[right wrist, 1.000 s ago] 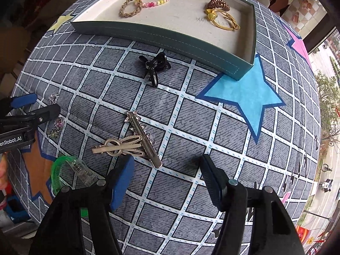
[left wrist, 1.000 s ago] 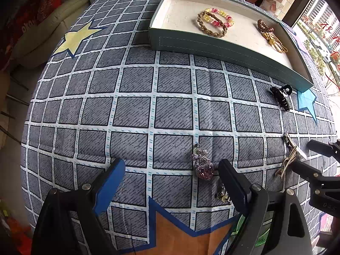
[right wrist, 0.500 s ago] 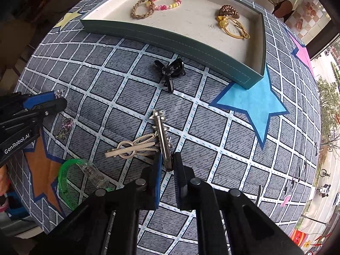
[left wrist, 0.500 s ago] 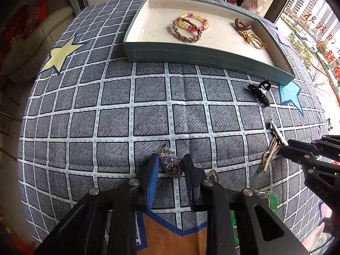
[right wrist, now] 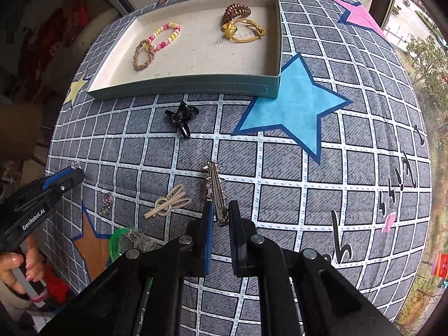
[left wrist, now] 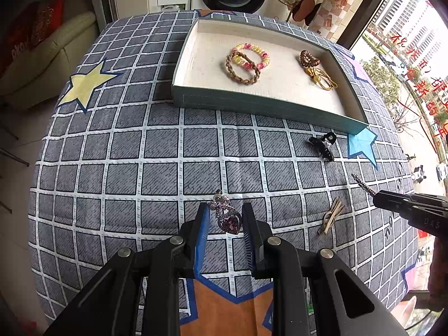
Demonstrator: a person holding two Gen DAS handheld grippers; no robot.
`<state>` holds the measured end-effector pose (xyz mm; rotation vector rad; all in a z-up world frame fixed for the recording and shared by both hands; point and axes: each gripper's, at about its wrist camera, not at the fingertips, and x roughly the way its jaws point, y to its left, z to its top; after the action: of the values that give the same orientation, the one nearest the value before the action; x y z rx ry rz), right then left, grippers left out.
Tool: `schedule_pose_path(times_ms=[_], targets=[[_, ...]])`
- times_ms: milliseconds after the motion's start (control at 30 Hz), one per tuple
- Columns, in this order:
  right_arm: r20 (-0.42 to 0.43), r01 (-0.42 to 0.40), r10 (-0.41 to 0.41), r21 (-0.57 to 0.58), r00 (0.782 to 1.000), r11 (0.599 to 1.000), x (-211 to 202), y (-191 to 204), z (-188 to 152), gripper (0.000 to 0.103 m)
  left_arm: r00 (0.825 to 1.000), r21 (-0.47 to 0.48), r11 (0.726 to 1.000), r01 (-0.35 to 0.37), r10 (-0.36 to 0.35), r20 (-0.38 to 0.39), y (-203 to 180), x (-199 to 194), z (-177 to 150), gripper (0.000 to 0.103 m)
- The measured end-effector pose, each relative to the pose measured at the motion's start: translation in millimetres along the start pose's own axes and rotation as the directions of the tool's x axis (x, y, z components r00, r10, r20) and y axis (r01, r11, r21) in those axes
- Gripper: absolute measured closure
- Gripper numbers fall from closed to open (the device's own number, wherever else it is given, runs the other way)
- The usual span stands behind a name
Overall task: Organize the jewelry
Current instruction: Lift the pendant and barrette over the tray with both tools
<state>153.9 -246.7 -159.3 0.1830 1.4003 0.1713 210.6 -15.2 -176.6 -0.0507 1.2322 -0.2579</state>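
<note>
At frame bottom, the left gripper [left wrist: 225,218] clamps a purple heart earring [left wrist: 228,218] — the right gripper [right wrist: 221,215] pinches a spiked silver hair clip [right wrist: 215,190].

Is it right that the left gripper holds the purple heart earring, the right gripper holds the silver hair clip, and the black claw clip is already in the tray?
Not quite. The black claw clip lies on the checked cloth in front of the tray, not in it; the right wrist view shows this. The left gripper does hold the purple heart earring, and the right gripper the silver hair clip.
</note>
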Motion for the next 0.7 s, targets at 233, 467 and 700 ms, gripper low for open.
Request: schedule_pose_path(times_ms=[233,467,700], targets=[[0.053,-0.043,0.042,0.014,0.998,0.999,-28,-1,11,0.092,0.998,0.031,0.999,0.019,-0.02,0.051,3,-23,17,0.067],[0.109,-0.097,0.093,0.034,0.99,0.995,-53,-11,39,0.092,0.994,0.041,0.998,0.04,-0.044,0.103,-1,-32,49,0.067],[0.146,-0.117,0.111,0.033,0.983,0.993,-49,-4,81,0.092,0.99,0.067,0.997,0.024,-0.033,0.139,-5,-24,90,0.067]])
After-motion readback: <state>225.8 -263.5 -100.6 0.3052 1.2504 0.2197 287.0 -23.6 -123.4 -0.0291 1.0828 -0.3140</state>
